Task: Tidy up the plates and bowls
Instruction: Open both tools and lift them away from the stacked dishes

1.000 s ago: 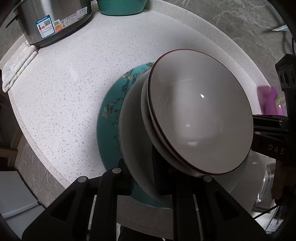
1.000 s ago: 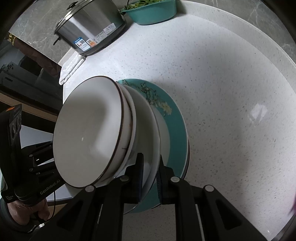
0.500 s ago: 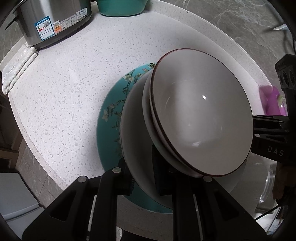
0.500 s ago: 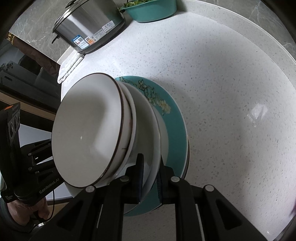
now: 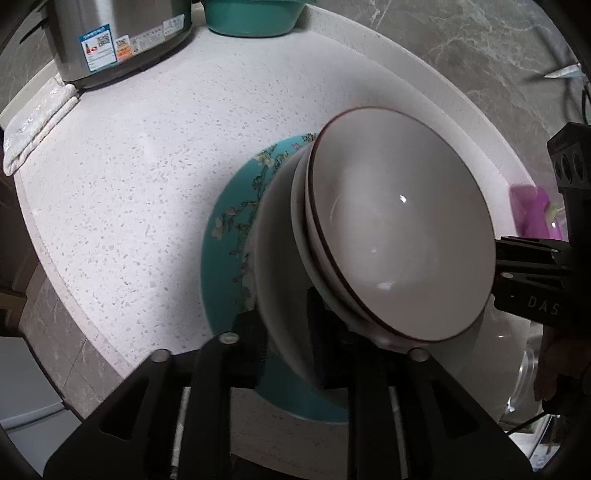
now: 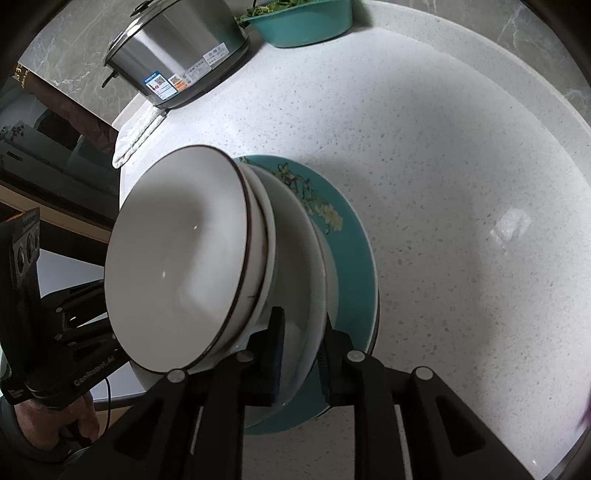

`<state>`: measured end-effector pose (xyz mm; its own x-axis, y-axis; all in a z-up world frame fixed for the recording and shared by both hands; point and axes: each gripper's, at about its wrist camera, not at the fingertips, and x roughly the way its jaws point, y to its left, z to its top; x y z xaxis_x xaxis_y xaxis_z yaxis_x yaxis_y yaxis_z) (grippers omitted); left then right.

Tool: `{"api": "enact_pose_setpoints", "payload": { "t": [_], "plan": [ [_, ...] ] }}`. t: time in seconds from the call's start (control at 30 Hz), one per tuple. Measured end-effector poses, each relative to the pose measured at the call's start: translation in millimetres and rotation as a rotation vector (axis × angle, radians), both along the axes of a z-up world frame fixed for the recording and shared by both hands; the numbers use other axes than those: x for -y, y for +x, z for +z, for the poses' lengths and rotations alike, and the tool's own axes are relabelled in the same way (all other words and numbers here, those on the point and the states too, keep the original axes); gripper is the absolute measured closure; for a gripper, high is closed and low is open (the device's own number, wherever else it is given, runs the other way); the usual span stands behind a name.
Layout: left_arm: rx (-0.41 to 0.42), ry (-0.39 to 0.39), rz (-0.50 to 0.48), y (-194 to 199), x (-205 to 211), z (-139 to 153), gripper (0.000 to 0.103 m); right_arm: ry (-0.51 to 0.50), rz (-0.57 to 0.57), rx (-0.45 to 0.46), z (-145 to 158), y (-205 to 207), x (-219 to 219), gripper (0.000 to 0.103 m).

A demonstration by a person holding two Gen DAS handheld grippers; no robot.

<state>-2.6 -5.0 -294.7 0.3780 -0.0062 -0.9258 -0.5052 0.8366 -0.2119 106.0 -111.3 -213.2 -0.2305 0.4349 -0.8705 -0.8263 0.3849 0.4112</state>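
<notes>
Both grippers hold one stack of crockery from opposite sides. My left gripper (image 5: 286, 328) is shut on the rim of the white plate (image 5: 273, 266). My right gripper (image 6: 301, 350) is shut on the same white plate (image 6: 295, 258) at its other edge. On the plate sit two nested white bowls with a dark rim line (image 5: 399, 236), also in the right wrist view (image 6: 177, 258). Under the white plate is a teal floral plate (image 5: 229, 236), also in the right wrist view (image 6: 351, 251). I cannot tell whether it rests on the speckled white counter (image 5: 147, 166).
A steel rice cooker (image 6: 177, 48) and a teal basin of greens (image 6: 306, 22) stand at the counter's back. A folded white cloth (image 5: 33, 122) lies beside the cooker. A purple object (image 5: 532, 214) shows at the right. The counter's front edge is close below the stack.
The stack and both grippers have shifted slightly toward the back of the counter; the cooker and basin look nearer. Both grips are unchanged.
</notes>
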Motion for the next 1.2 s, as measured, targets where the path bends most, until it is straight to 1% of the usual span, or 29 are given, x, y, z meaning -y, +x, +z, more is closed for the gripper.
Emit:
{"api": "enact_pose_setpoints", "payload": {
  "t": [0.03, 0.07, 0.1, 0.13, 0.17, 0.23, 0.27, 0.3, 0.33, 0.37, 0.43, 0.47, 0.5, 0.57, 0.63, 0.67, 0.73, 0.77, 0.83, 0.9, 1.0, 1.03, 1.07, 1.1, 1.13, 1.17, 1.2],
  "plan": [
    [0.003, 0.001, 0.002, -3.4, -1.0, 2.2, 0.073, 0.001, -0.007, 0.010, 2.3, 1.1, 1.6, 0.075],
    [0.005, -0.001, 0.003, -6.6, -1.3, 3.6, 0.064, 0.000, -0.013, 0.017, 4.6, 2.4, 3.7, 0.070],
    [0.007, -0.006, 0.001, -11.2, -2.2, 5.4, 0.062, -0.003, -0.022, 0.022, 6.6, 3.6, 5.8, 0.067],
    [0.020, -0.016, -0.008, -15.7, -2.2, 8.8, 0.057, -0.005, -0.033, 0.030, 9.1, 4.9, 8.8, 0.063],
    [0.030, -0.020, -0.017, -19.5, -1.6, 12.6, 0.045, -0.003, -0.045, 0.034, 12.2, 5.8, 12.8, 0.055],
    [0.034, 0.017, -0.025, -28.6, 1.4, 24.2, 0.029, 0.008, -0.091, 0.037, 21.9, 8.5, 26.7, 0.045],
    [0.051, 0.022, -0.036, -33.1, 1.4, 30.2, 0.028, 0.018, -0.110, 0.033, 25.9, 8.9, 32.7, 0.036],
    [0.080, 0.024, -0.048, -38.2, 1.4, 39.0, 0.027, 0.034, -0.134, 0.023, 31.1, 9.3, 40.2, 0.029],
    [0.106, 0.042, -0.056, -42.8, 1.3, 48.7, 0.022, 0.060, -0.166, 0.013, 38.9, 9.3, 49.9, 0.017],
    [0.128, 0.069, -0.062, -46.2, 0.5, 57.3, 0.013, 0.080, -0.186, 0.012, 44.4, 8.6, 56.1, 0.010],
    [0.163, 0.115, -0.079, -49.6, 0.8, 72.0, 0.008, 0.112, -0.237, 0.027, 57.9, 4.2, 68.0, 0.000],
    [0.184, 0.147, -0.082, -51.0, 0.2, 79.9, 0.007, 0.133, -0.267, 0.038, 65.8, 0.9, 74.4, 0.000],
    [0.194, 0.196, -0.072, -50.8, -0.4, 89.3, 0.005, 0.137, -0.301, 0.063, 74.0, -4.0, 79.7, 0.000],
    [0.178, 0.254, -0.043, -49.3, -5.3, 102.9, 0.004, 0.113, -0.339, 0.108, 83.1, -12.5, 83.8, 0.000],
    [0.151, 0.271, -0.019, -48.9, -5.6, 111.2, 0.003, 0.141, -0.369, 0.138, 96.6, -22.7, 89.3, 0.000],
    [0.117, 0.269, 0.006, -49.2, -8.1, 112.9, 0.004, 0.175, -0.382, 0.146, 105.7, -30.8, 92.9, 0.000],
    [0.055, 0.235, 0.041, -54.2, -9.2, 108.1, 0.004, 0.214, -0.388, 0.164, 118.0, -43.1, 96.9, 0.000],
    [0.048, 0.220, 0.048, -55.4, -8.7, 107.6, 0.004, 0.225, -0.390, 0.174, 121.6, -47.1, 98.7, 0.000],
    [0.043, 0.152, 0.061, -65.4, -5.3, 103.5, 0.004, 0.250, -0.395, 0.190, 127.7, -56.7, 104.1, 0.000],
    [0.080, 0.079, 0.064, -74.9, 2.9, 104.2, 0.004, 0.266, -0.401, 0.194, 132.3, -65.7, 110.5, 0.000],
    [0.184, 0.048, 0.093, -96.9, 18.8, 117.7, 0.004, 0.285, -0.433, 0.215, 140.4, -79.5, 124.0, 0.000],
    [0.193, 0.050, 0.100, -99.2, 25.0, 122.3, 0.004, 0.288, -0.439, 0.223, 143.6, -84.3, 129.1, 0.000],
    [0.193, 0.070, 0.109, -104.0, 31.9, 128.6, 0.004, 0.284, -0.445, 0.241, 148.3, -89.1, 132.9, 0.000],
    [0.180, 0.112, 0.108, -106.3, 38.8, 133.9, 0.004, 0.281, -0.448, 0.268, 153.4, -94.5, 136.1, 0.000],
    [0.164, 0.164, 0.099, -108.3, 46.5, 139.8, 0.004, 0.286, -0.449, 0.291, 158.1, -100.0, 139.4, 0.000],
    [0.153, 0.202, 0.092, -112.0, 53.5, 144.1, 0.004, 0.294, -0.447, 0.301, 162.7, -104.8, 142.2, 0.000],
    [0.135, 0.260, 0.080, -114.3, 62.6, 149.7, 0.004, 0.297, -0.446, 0.306, 165.3, -107.3, 144.0, 0.000]
  ]
}}
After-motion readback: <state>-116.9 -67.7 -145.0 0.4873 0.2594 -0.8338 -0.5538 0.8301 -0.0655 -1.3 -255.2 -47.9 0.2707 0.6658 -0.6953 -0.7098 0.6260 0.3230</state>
